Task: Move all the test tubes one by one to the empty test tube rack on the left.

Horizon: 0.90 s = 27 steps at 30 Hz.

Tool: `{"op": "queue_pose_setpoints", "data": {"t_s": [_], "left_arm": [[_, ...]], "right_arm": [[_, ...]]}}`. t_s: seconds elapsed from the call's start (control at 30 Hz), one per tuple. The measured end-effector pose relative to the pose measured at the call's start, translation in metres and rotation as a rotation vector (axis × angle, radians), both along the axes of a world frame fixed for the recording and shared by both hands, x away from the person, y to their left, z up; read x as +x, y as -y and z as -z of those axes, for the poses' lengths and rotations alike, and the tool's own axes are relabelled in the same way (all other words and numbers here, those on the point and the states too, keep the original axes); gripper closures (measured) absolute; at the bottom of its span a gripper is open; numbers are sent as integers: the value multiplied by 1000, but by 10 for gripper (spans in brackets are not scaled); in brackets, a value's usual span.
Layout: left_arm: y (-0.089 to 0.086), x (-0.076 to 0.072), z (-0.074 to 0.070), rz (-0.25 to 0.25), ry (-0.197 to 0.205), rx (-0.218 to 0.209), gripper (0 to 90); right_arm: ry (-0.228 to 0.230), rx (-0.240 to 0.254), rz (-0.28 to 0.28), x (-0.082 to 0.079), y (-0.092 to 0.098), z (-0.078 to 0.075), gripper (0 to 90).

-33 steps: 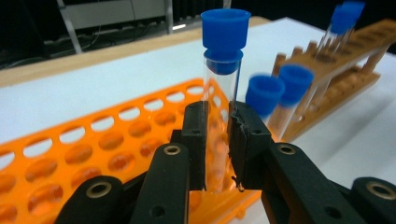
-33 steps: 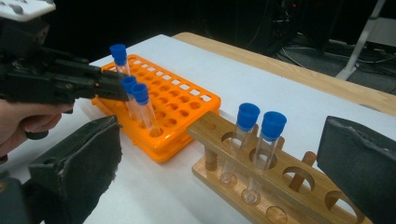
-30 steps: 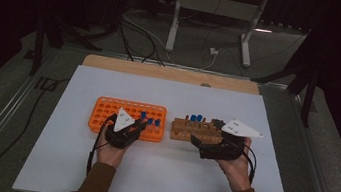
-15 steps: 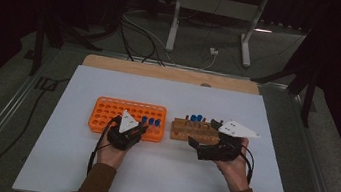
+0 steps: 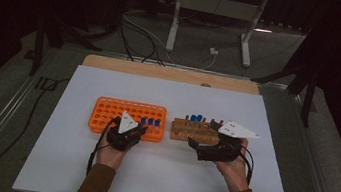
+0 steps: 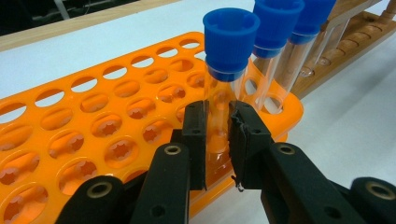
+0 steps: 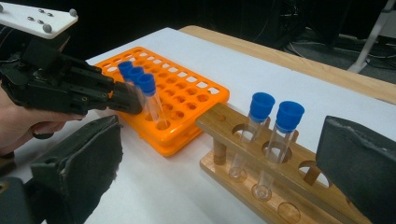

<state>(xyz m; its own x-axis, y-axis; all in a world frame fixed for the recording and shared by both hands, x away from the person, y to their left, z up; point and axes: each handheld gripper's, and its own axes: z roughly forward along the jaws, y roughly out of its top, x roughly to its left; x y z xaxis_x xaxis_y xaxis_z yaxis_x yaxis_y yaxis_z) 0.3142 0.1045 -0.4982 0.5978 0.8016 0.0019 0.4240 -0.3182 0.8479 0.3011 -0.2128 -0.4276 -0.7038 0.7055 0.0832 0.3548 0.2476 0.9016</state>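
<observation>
In the high view, mid-frame, the left tongs (image 5: 134, 130) met the orange rack (image 5: 110, 112) with three capped tubes, while two stayed in the wooden rack (image 5: 184, 133), so the transfer looked roughly half done. In the left gripper view, at centre, those tongs clamped a clear, blue-capped test tube (image 6: 225, 70) standing upright in its hole. In the right gripper view, the right tongs (image 7: 224, 172) gaped empty at the lower edge.

On the tabletop (image 5: 156, 180), the plastic rack (image 5: 108, 113) lies left of the wooden rack (image 5: 185, 130), three capped tubes (image 5: 150, 121) stand in the plastic rack's right end, and two tubes (image 5: 196, 118) stand in the wooden rack.
</observation>
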Motion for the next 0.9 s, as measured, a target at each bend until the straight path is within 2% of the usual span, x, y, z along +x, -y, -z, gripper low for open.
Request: {"op": "queue_pose_setpoints", "data": {"t_s": [0.2,0.27,0.5,0.6,0.73,0.9], "left_arm": [[-2,1,-2,-7,-17,-9,768],[-4,0,-3,-11,-9,-16,711],[-16,-11,-18,-2,28,-99,524],[-24,-16,-24,-4,36,-128,490],[-35,-24,-31,-24,58,-168,389],[-46,-33,-37,-59,83,-160,251]], "right_arm": [[1,4,1,0,-1,-1,8],[1,6,3,1,0,-1,8],[2,6,6,1,1,-2,8],[5,8,5,1,1,-3,8],[5,13,9,2,2,-4,8],[0,15,8,3,3,-5,8]]}}
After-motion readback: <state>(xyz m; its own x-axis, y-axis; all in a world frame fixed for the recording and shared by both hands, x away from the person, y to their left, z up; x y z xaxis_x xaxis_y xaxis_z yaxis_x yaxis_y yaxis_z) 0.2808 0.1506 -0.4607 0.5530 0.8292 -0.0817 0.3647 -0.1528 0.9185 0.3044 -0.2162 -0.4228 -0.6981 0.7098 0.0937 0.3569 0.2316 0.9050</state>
